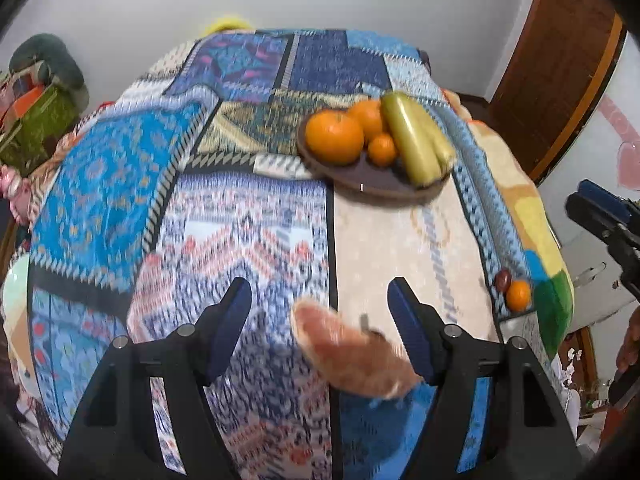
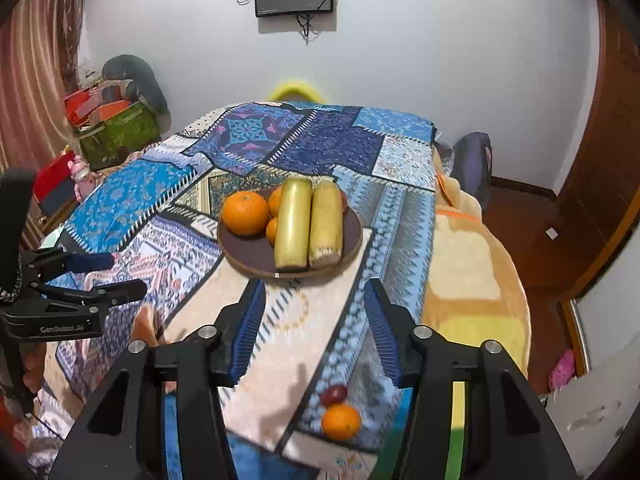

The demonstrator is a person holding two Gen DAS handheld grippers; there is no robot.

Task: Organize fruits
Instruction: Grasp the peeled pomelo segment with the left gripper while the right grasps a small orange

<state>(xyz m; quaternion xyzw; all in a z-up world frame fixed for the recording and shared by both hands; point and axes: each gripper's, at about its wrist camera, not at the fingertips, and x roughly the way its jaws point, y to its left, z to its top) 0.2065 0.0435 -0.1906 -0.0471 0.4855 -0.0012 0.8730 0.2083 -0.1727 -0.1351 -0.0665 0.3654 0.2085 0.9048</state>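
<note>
A dark round plate on the patchwork cloth holds a large orange, two smaller oranges and two long yellow-green fruits. My left gripper is open above the cloth. A blurred orange-pink fruit lies between its fingers, close to the right finger, with the pads off it. My right gripper is open and holds nothing, in front of the plate. A small orange and a dark red fruit lie near the cloth's right edge.
The right wrist view shows my left gripper at the left; the left wrist view shows my right gripper at the right edge. Boxes are stacked at the back left. A wooden door and a beige blanket are on the right.
</note>
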